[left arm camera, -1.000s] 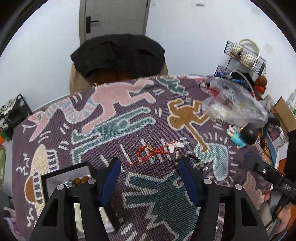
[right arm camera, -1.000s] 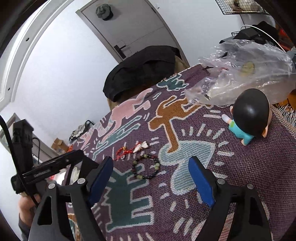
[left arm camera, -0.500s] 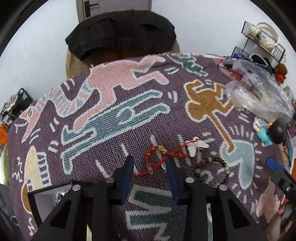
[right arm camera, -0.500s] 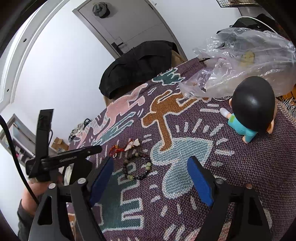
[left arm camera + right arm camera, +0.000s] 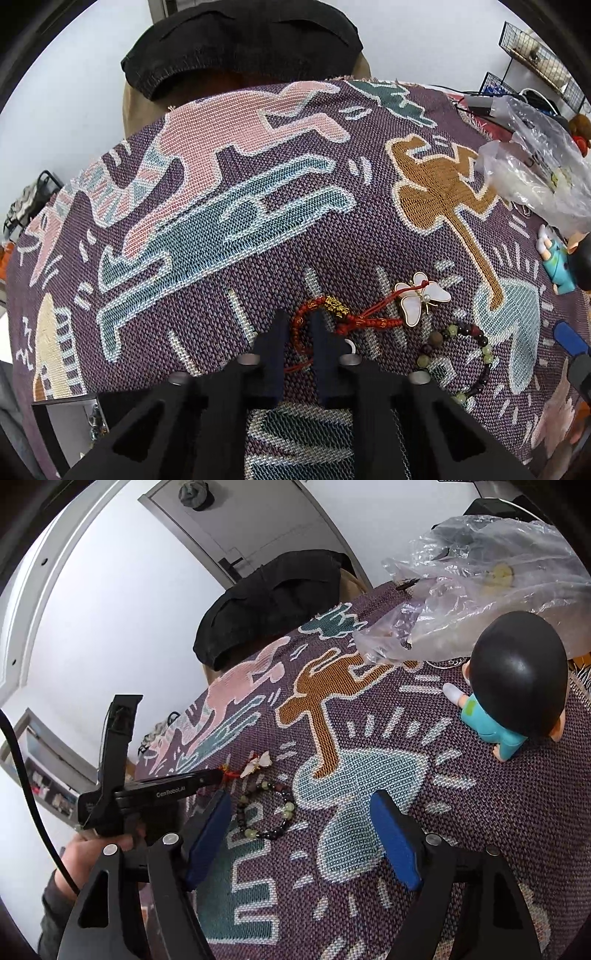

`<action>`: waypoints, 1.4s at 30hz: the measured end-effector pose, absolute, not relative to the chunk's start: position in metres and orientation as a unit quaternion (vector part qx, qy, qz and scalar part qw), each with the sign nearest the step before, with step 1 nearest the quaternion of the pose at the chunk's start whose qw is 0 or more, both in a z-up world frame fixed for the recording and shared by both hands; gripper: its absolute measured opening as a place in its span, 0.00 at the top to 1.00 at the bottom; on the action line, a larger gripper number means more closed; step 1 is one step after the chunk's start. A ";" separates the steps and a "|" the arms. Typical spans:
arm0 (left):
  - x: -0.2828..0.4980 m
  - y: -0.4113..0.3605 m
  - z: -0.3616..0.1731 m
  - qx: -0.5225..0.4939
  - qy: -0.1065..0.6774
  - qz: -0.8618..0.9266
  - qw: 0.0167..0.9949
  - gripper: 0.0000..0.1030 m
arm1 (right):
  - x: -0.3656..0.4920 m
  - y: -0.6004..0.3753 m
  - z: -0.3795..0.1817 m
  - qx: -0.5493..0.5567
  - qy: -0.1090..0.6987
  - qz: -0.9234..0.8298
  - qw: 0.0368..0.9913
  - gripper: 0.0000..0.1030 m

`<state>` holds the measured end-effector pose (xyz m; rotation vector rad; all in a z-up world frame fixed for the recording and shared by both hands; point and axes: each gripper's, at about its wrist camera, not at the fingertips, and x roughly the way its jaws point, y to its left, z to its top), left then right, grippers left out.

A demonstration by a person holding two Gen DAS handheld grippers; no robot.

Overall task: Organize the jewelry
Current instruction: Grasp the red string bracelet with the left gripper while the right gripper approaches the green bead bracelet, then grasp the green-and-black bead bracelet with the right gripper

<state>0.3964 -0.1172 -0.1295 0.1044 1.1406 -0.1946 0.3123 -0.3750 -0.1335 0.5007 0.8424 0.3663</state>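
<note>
A red cord bracelet (image 5: 364, 320) with a gold charm and a white butterfly pendant (image 5: 421, 300) lies on the patterned cloth (image 5: 258, 229). My left gripper (image 5: 300, 326) has its jaws nearly closed around the red loop's left end, low on the cloth. A bracelet of dark and green beads (image 5: 458, 354) lies just to its right. In the right wrist view the bead bracelet (image 5: 266, 814) lies beside the left finger of my open, empty right gripper (image 5: 301, 836), and the left gripper (image 5: 207, 777) reaches the red bracelet (image 5: 231, 773).
A black-framed box (image 5: 66, 424) sits at the cloth's near left. A figurine with a black head (image 5: 513, 701) and a crumpled clear plastic bag (image 5: 480, 583) stand at the right. A chair with a black garment (image 5: 243, 40) is behind the table.
My left gripper moved forward and down onto the red bracelet, and its jaws narrowed from wide open to nearly closed. The right gripper stayed open and shifted slightly closer to the bead bracelet.
</note>
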 end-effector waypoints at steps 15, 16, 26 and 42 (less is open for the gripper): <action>0.371 -0.088 -0.071 0.013 0.473 -0.114 0.873 0.93 | 0.327 -0.324 -0.136 0.151 0.443 0.172 0.867 0.22; 0.368 -0.085 -0.063 0.010 0.467 -0.116 0.877 0.93 | 0.328 -0.317 -0.135 0.134 0.445 0.168 0.869 0.20; 0.350 -0.068 -0.029 -0.003 0.431 -0.124 0.894 0.93 | 0.332 -0.276 -0.144 0.038 0.461 0.164 0.871 0.18; 0.328 -0.030 -0.014 -0.039 0.410 -0.121 0.903 0.93 | 0.330 -0.228 -0.147 -0.062 0.457 0.186 0.868 0.85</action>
